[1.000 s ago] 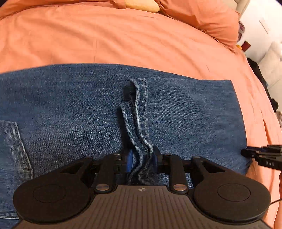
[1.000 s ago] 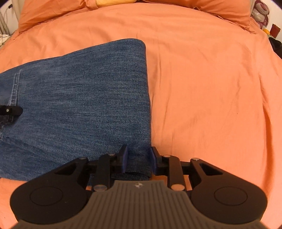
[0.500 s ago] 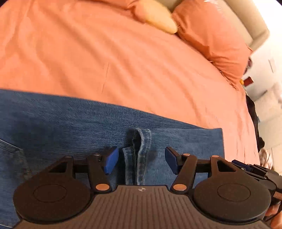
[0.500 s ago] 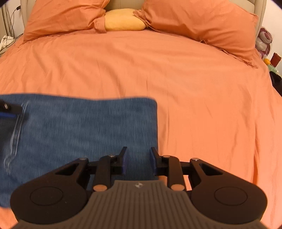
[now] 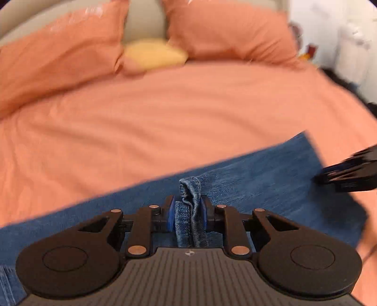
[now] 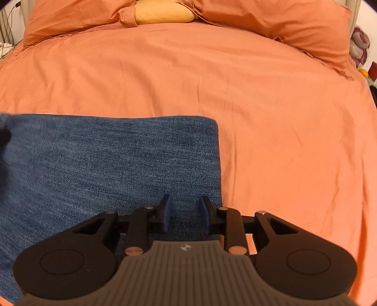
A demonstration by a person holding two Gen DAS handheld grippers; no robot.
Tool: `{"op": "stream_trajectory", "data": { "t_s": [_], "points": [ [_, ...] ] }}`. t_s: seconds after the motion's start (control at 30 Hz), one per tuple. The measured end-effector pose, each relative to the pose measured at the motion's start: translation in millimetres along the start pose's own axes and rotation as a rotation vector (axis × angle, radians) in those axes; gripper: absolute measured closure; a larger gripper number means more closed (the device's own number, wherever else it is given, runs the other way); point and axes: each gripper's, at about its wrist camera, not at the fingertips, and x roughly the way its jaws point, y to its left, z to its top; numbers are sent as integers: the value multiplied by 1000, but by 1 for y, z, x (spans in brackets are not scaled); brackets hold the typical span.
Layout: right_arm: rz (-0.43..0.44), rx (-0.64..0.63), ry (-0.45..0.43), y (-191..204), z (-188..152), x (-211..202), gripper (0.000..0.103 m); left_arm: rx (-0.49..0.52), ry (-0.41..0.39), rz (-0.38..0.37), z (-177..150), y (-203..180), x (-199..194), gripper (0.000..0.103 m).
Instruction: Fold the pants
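Note:
Blue jeans (image 5: pixel 271 179) lie folded on the orange bed sheet (image 5: pixel 165 122). My left gripper (image 5: pixel 187 207) is closing its jaws on a bunched hem seam (image 5: pixel 190 188) of the jeans, and the blue pads press on the denim from both sides. The right gripper's black tip (image 5: pixel 329 176) shows at the right edge of the left wrist view, over the jeans' right end. In the right wrist view my right gripper (image 6: pixel 185 209) is shut on the near edge of the jeans (image 6: pixel 106 160), close to the folded right side (image 6: pixel 218 164).
Two orange pillows (image 6: pixel 294 26) and a yellow cushion (image 6: pixel 165 14) lie against a grey headboard (image 5: pixel 143 23) at the far end. Bare orange sheet (image 6: pixel 282 141) spreads right of and beyond the jeans. Small items (image 6: pixel 359 47) and dark clutter sit beside the bed's right edge.
The left gripper let go of the hem seam, opened wide, then closed on it again and tilted up. The right gripper kept its hold and moved, bringing the pillows into view.

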Motion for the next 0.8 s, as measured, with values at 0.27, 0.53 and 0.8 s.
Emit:
{"op": "stream_trajectory", "data": {
  "t_s": [0.27, 0.53, 0.8],
  "points": [
    [-53, -33, 6, 15, 1, 6, 79, -14, 143, 109, 6, -10, 38, 60],
    [19, -120, -36, 40, -9, -54, 72, -105, 107, 89, -6, 37, -44, 47],
    [132, -376, -83, 124, -27, -106, 72, -340, 95, 105, -70, 129, -135, 37]
  ]
}}
